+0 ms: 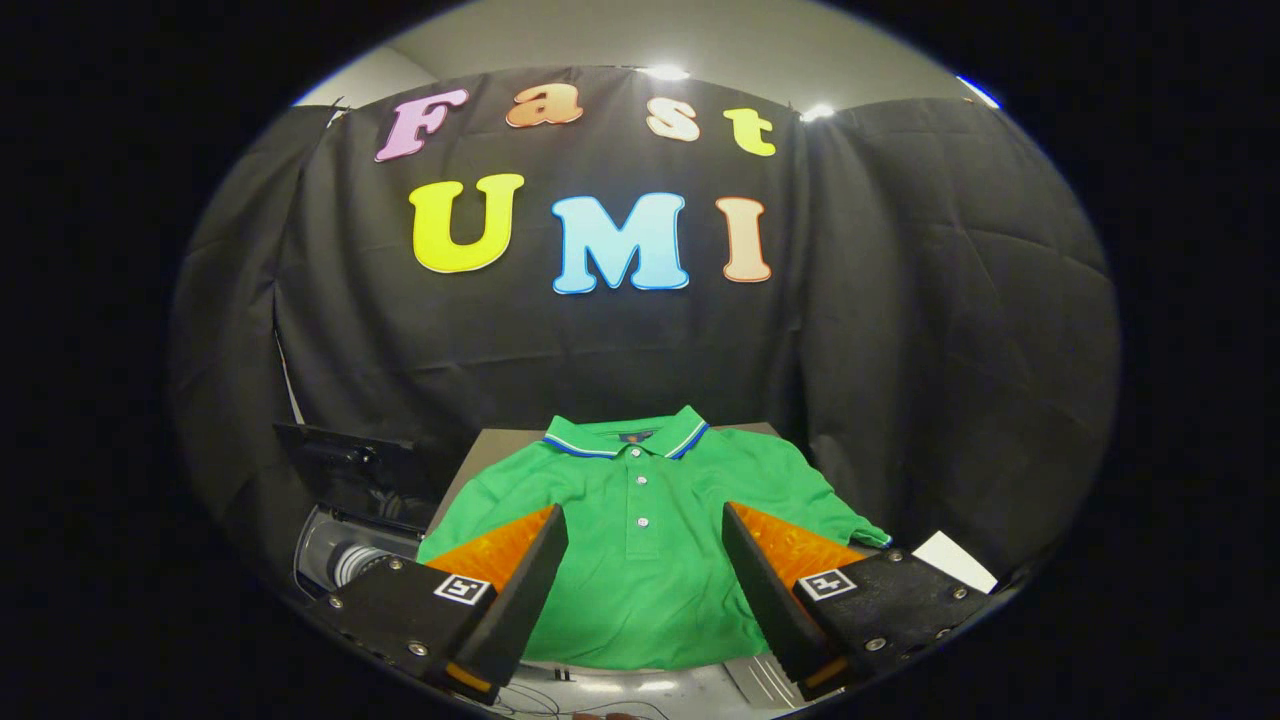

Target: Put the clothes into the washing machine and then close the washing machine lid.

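Shirt, green polo, short-sleeved, striped collar, buttoned placket: laid flat and face-up on a grey surface in the lower centre of the frame, collar toward the black booth wall, hem toward the camera. Gripper: fingers spread wide, nothing between them pinched; both tips sit over the shirt's lower half, one to each side of the placket; whether they touch the cloth cannot be told. Washing machine: lower left of the frame, just beside the shirt's sleeve, dark lid standing raised, part of the drum opening visible beneath it. White card or paper: lower right, beyond the far sleeve. Risks, as judged: a pinch taken on a single layer at the chest would likely lift only a fold, leaving sleeves and hem to trail and snag on the machine's rim or hang outside when the lid comes down; a flat garment offers little to bite, so closing without pressing down may catch nothing; dragging rather than lifting could sweep the shirt off the near edge. Pose: gripper held low and level, pointed straight along the shirt's length toward the wall, centred on the placket, tilted slightly downward. Task stage: shirt not yet grasped, lid still open.
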Available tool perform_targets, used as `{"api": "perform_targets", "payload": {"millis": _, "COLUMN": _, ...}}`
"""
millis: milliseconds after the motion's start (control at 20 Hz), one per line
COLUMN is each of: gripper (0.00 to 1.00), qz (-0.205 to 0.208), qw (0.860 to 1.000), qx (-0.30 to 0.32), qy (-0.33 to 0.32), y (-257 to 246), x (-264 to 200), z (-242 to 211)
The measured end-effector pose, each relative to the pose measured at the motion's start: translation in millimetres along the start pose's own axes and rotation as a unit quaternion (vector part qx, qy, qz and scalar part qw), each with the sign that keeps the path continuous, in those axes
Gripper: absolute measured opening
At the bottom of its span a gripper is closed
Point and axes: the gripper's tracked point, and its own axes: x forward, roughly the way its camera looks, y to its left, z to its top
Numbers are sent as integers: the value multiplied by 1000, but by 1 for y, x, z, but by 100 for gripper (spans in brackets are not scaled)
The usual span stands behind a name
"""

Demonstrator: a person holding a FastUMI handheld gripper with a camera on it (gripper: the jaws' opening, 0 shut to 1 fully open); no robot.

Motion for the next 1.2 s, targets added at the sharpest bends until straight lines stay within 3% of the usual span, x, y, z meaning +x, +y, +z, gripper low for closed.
{"api": "perform_targets", "payload": {"millis": 300, "gripper": 96, "qz": 6, "qw": 996, "qx": 9, "qy": 86, "y": -10, "x": 50, "z": -33}}
{"api": "perform_targets", "payload": {"millis": 600, "gripper": 96, "qz": 25, "qw": 990, "qx": 19, "qy": 135, "y": -4, "x": 64, "z": -54}}
{"api": "perform_targets", "payload": {"millis": 900, "gripper": 96, "qz": 13, "qw": 989, "qx": 26, "qy": 147, "y": -5, "x": 67, "z": -52}}
{"api": "perform_targets", "payload": {"millis": 1200, "gripper": 84, "qz": 1, "qw": 991, "qx": 31, "qy": 132, "y": -7, "x": 71, "z": -52}}
